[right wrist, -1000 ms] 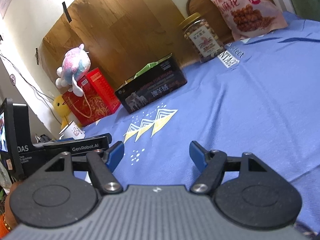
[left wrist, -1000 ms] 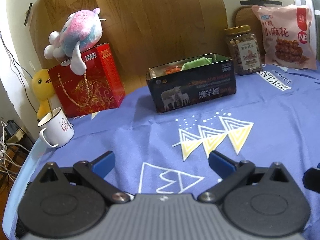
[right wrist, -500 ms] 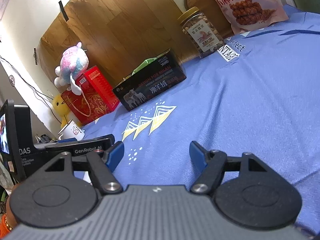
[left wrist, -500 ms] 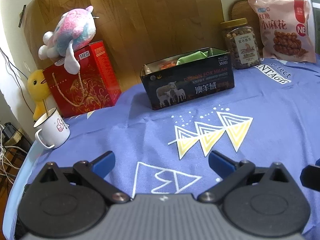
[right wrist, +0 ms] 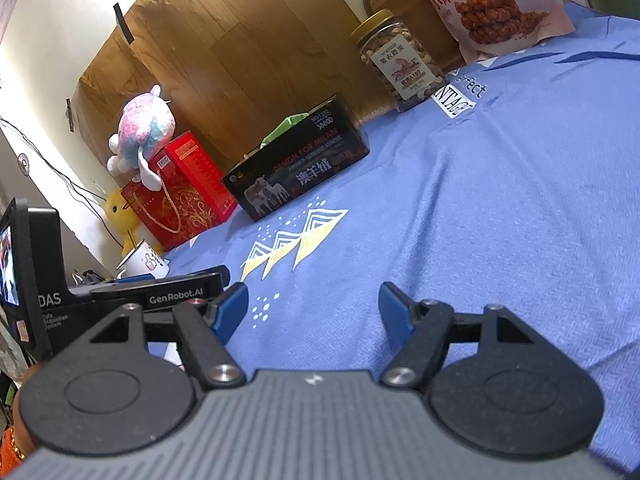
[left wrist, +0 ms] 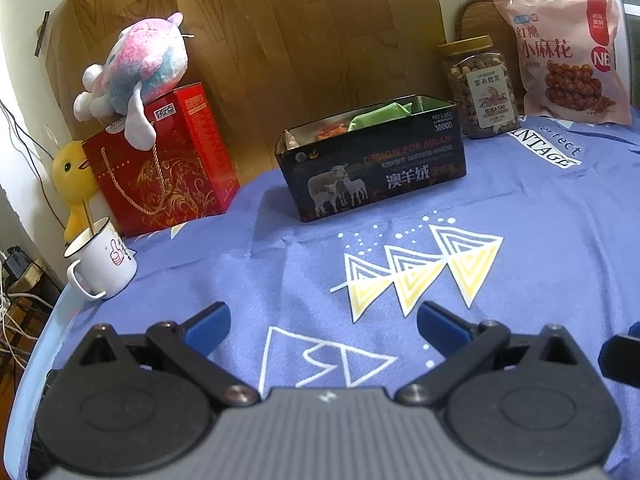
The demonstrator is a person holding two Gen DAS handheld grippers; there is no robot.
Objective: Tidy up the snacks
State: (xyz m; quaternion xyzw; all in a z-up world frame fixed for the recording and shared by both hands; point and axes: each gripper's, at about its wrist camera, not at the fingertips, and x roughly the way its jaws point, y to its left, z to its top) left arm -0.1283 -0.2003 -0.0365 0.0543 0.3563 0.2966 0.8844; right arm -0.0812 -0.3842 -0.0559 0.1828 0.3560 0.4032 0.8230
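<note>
On the counter, under a blue cloth (left wrist: 540,220) printed with yellow triangles: one dark tin (left wrist: 372,168) with sheep artwork, lidless, standing toward the back against the wood-grain panel (left wrist: 280,40). Contents, seen from the left wrist view: a green packet (left wrist: 380,114) and an orange packet (left wrist: 332,132); the lower right wrist view shows the tin (right wrist: 296,176) from the side and only the green packet's tip (right wrist: 288,126) above the rim. Right of the tin, near but apart: one clear jar of nuts (left wrist: 476,88), gold lid, upright. Beside the jar, leaning at the back: one pink bag of fried twists (left wrist: 568,56), unopened as far as can be seen. Left of the tin: one red gift bag (left wrist: 160,168) with a pink-and-blue plush toy (left wrist: 136,76) on top, a yellow duck toy (left wrist: 76,176) behind, and a white enamel mug (left wrist: 104,260) near the counter's edge. Left hand-held gripper (left wrist: 324,324): released, blue fingers spread wide, nothing between them, low over the cloth's front area. Right hand-held gripper (right wrist: 314,312): likewise released and empty, tilted. Right wrist view alone shows the left unit's black body (right wrist: 160,292), marked GenRobot.AI, just left of its own fingers; left wrist view shows only a dark sliver at its right edge, unidentifiable.
</note>
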